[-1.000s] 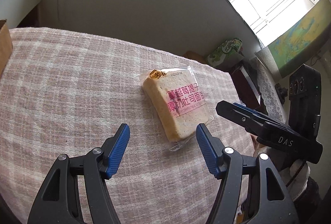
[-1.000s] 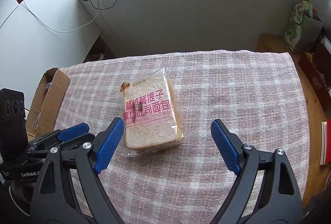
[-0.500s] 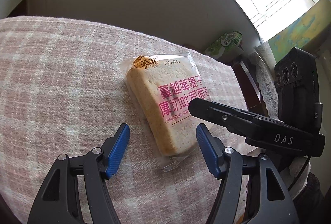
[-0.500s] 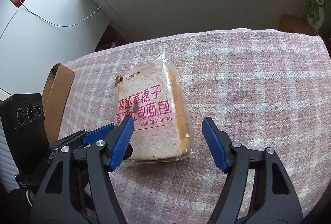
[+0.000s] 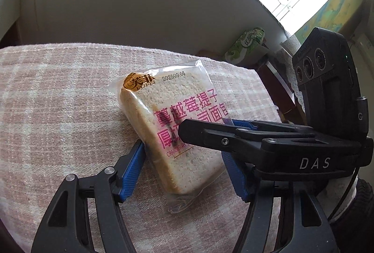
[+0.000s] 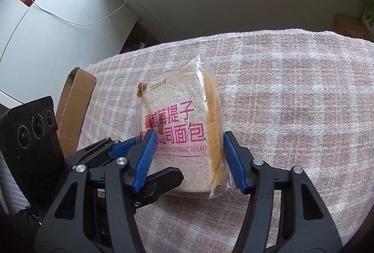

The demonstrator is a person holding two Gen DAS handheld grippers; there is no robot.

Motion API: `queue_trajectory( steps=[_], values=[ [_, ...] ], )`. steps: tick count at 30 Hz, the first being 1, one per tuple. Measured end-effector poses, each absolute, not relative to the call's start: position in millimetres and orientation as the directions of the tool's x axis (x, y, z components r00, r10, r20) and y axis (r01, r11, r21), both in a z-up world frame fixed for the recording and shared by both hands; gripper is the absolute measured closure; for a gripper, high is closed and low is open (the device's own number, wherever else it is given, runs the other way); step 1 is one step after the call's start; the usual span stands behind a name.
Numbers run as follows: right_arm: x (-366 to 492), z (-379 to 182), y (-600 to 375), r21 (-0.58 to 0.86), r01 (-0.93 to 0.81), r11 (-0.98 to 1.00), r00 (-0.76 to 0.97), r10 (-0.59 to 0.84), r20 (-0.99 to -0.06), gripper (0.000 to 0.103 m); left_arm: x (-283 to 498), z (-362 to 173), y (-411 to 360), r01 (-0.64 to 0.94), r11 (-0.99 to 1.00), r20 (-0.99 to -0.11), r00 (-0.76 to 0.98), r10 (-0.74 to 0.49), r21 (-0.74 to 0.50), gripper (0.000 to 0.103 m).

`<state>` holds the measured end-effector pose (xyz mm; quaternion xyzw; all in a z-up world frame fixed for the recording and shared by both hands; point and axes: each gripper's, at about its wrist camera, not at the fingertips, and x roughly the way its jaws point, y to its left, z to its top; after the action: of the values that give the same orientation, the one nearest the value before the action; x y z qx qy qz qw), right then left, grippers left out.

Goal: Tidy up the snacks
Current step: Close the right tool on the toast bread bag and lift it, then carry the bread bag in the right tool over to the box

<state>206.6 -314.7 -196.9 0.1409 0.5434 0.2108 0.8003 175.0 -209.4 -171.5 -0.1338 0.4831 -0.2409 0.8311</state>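
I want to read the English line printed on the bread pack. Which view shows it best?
The right wrist view: "THICK CUT TOAST BREAD" on the bread pack reads clearly between the right tongs. In the left wrist view the right tongs cross the pack, leaving only "CRANBERRY" visible.

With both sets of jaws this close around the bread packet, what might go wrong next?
1. Both grippers crowd the bread packet: the right gripper and left gripper overlap there, so the jaws may collide.
2. The soft bread could get squashed if either closes hard.
3. The loose wrapper tail may be pinched instead, letting the packet slip on the checked cloth.
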Motion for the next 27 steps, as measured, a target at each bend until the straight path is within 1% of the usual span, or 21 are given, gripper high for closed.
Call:
queue_trajectory(
  steps=[2, 7, 17, 27],
  values=[
    [205, -196, -315, 0.458, -0.182, 0.87, 0.325, 0.493, -0.807, 0.044, 180, -171, -220, 0.28, 0.852, -0.741, 0.421, -0.523, -0.442, 0.037],
    [202, -190, -311, 0.461, -0.181, 0.869, 0.339, 0.495, -0.8, 0.045, 178, -167, -219, 0.294, 0.857, -0.739, 0.436, -0.514, -0.422, 0.037],
    [193, -160, -291, 0.454, -0.207, 0.866, 0.359, 0.499, -0.789, 0.045, 153, -139, -182, 0.309, 0.859, -0.717, 0.474, -0.512, -0.408, 0.037],
    [181, -133, -240, 0.441, -0.237, 0.866, 0.358, 0.499, -0.789, 0.045, 134, -113, -132, 0.294, 0.863, -0.704, 0.498, -0.506, -0.411, 0.037]
  ],
)
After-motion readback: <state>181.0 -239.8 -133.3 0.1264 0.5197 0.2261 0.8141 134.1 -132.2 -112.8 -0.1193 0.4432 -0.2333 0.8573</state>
